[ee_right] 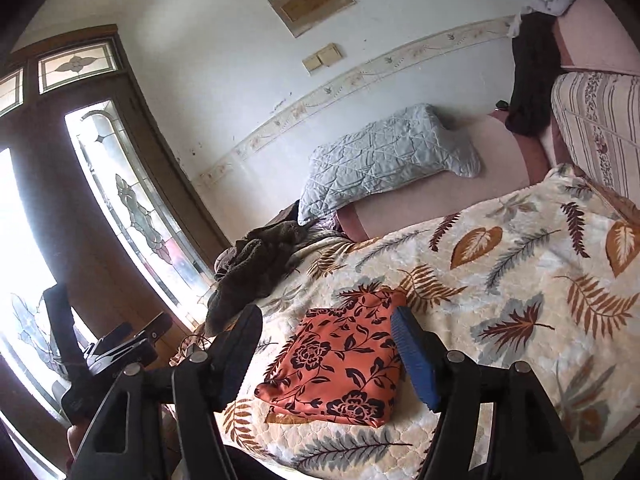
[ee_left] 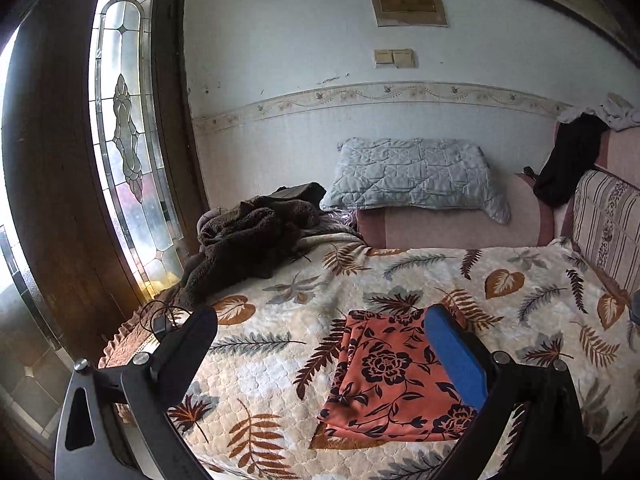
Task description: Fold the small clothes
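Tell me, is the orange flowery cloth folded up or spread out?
Folded. The orange cloth with dark flowers lies as a compact, layered rectangle on the leaf-patterned blanket, with stacked edges showing along its near side.

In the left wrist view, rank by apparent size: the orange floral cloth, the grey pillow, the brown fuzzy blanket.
1. Orange floral cloth, though it lies nearest the camera.
2 and 3. Grey pillow and brown fuzzy blanket look alike; no ranking.

Your left gripper (ee_left: 320, 320) and right gripper (ee_right: 324, 324) both hang tilted slightly downward, jaws spread wide, nothing between the pads, neither touching anything.
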Available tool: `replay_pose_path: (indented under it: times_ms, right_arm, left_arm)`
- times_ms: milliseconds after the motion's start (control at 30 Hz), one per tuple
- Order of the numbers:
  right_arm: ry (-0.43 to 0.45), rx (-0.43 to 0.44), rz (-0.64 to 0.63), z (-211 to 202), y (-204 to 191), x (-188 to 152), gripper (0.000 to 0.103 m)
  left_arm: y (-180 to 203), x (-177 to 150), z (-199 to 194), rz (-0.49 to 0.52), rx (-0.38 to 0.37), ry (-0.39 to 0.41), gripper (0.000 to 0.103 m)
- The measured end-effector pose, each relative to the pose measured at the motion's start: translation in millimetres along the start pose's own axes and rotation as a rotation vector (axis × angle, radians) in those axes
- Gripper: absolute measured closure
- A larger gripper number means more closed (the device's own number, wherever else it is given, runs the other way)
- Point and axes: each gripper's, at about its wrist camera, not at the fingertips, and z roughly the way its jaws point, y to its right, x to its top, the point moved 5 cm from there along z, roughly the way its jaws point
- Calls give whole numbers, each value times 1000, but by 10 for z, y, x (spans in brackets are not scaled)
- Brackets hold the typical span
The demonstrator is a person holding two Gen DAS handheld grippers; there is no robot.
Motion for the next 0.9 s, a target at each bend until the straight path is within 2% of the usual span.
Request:
replay_pose_path:
  times_ms: [167,367,600,633,700,833,900]
  right_arm:
    - [-18,14,-60,64,-253,-87,32]
    - [-51,22,-65,192,-288,-197,32]
    - [-113,12,-31,512,-143,-325,30]
    - [-133,13,-25,602,-114,-352,27]
    - [-190,22,-1,848,14,-427,25]
    - [-355,34,147,1532,519,-655,23]
    - [-430,1,225,1887,836,-809,23]
  left_arm:
    - [-69,-2,-50,-10,0,6,0]
    - [-106,-26,-43,-9,14,11,0]
    - [-135,-195,337,-21,-13,-60,0]
    - [-139,-241,454,-28,-41,-87,0]
    - [-152,-394,806,-51,-122,-189,0]
    - [-265,-947,1773,-146,-292,-504,0]
    - [-376,-1262,2200,-228,-318,-651,0]
